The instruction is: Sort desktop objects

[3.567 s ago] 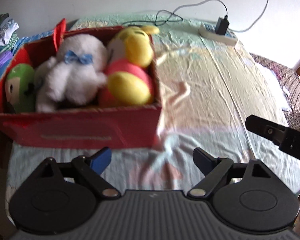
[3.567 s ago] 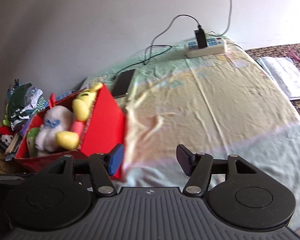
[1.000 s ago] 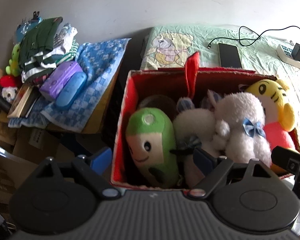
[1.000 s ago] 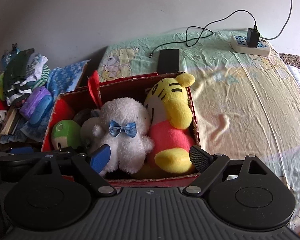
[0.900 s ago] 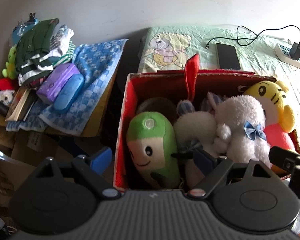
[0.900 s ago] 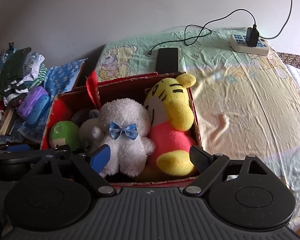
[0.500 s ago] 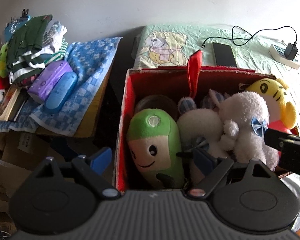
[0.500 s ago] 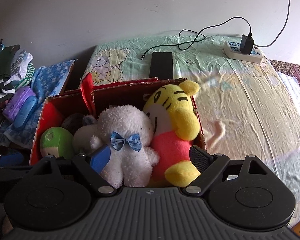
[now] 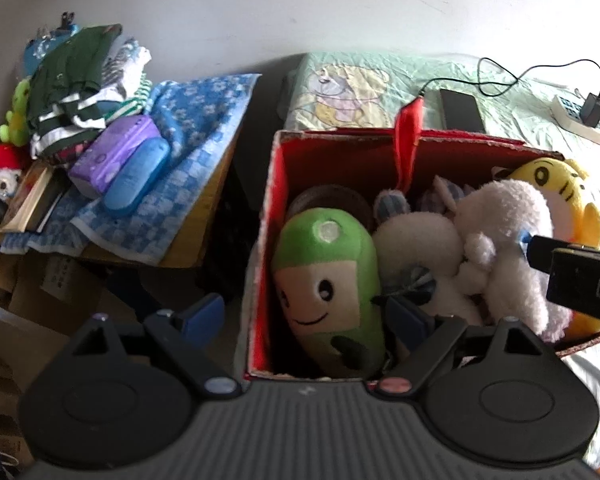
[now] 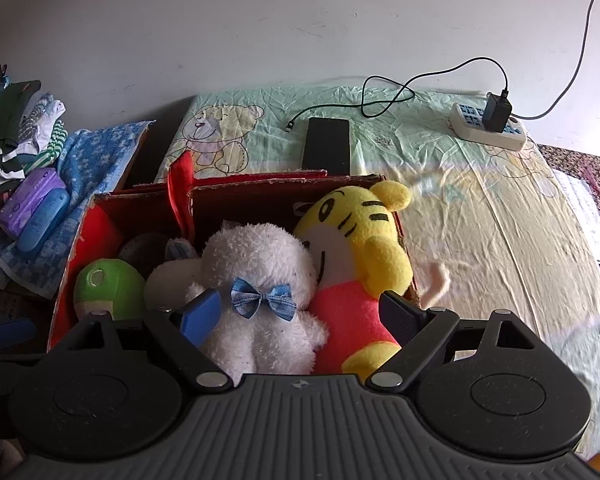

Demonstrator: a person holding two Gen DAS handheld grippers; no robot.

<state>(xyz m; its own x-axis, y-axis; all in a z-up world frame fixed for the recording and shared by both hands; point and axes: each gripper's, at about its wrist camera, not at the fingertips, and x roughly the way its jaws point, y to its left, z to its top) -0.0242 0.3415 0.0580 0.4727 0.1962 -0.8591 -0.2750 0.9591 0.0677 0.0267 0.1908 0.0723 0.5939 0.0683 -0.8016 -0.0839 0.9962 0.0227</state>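
A red cardboard box (image 9: pixel 274 184) (image 10: pixel 260 194) stands on the bed and holds several plush toys: a green one (image 9: pixel 328 276) (image 10: pixel 106 286), a white one with a blue bow (image 9: pixel 508 232) (image 10: pixel 256 276) and a yellow tiger in red (image 9: pixel 556 184) (image 10: pixel 360 240). My left gripper (image 9: pixel 302 316) is open and empty, its jaws either side of the box's left wall and the green toy. My right gripper (image 10: pixel 300 312) is open and empty, over the box's near edge in front of the white toy and the tiger. One finger (image 9: pixel 572 268) of the right gripper shows in the left wrist view.
A black phone (image 10: pixel 326 146) with a cable and a white power strip (image 10: pixel 490 130) lie on the sheet (image 10: pixel 480 216) behind the box. To the left, a blue cloth (image 9: pixel 188 160) carries folded clothes (image 9: pixel 80 76), a purple pack (image 9: pixel 116 156) and a blue case (image 9: pixel 138 180).
Both grippers have swung left from the bare sheet to the box and edged closer to it over the last second. Both stayed open and empty.
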